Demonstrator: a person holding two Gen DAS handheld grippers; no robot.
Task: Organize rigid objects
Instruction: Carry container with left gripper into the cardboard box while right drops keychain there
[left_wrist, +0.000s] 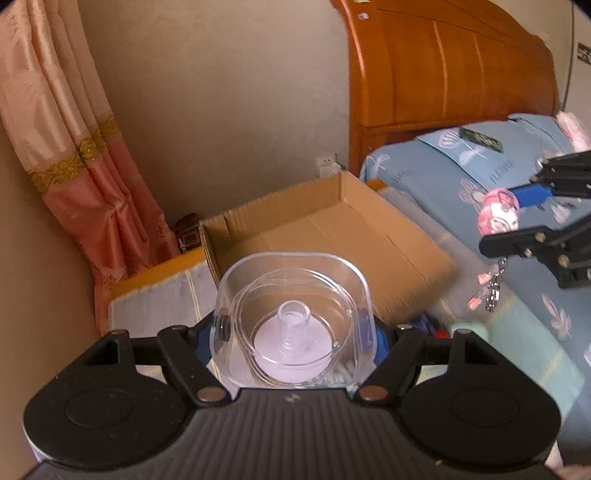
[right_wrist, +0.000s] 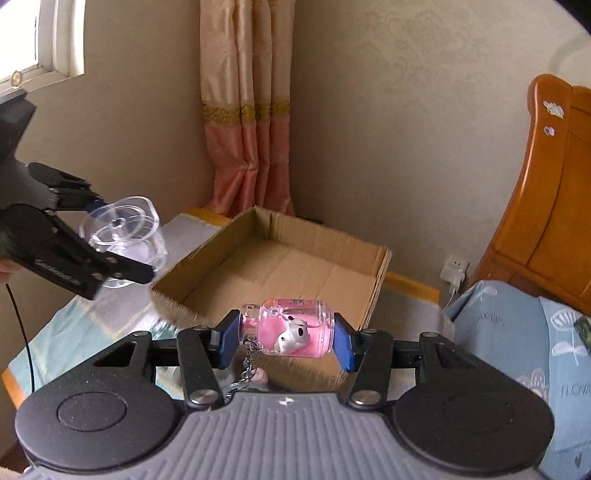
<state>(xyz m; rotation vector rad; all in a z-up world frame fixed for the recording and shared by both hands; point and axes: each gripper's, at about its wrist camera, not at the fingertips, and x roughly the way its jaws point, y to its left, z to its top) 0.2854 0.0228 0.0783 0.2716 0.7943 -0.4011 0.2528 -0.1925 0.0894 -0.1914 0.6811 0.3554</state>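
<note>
My left gripper (left_wrist: 295, 332) is shut on a clear, rounded-square plastic container (left_wrist: 293, 317) with a knobbed lid; it hangs in the air before an open cardboard box (left_wrist: 332, 236). From the right wrist view the same container (right_wrist: 123, 229) shows at the left, in the left gripper (right_wrist: 122, 240), just left of the box (right_wrist: 280, 269). My right gripper (right_wrist: 286, 334) is shut on a pink clear keychain bottle (right_wrist: 291, 328) with a white figure inside; its chain (right_wrist: 245, 365) dangles below. That bottle (left_wrist: 498, 216) and right gripper (left_wrist: 517, 214) appear at the right of the left wrist view.
The box stands on a low surface with a pale cloth (right_wrist: 92, 317) beside a bed with blue floral bedding (left_wrist: 480, 173) and an orange wooden headboard (left_wrist: 443, 62). A pink curtain (left_wrist: 74, 147) hangs in the corner. A wall socket (right_wrist: 456, 271) sits behind the box.
</note>
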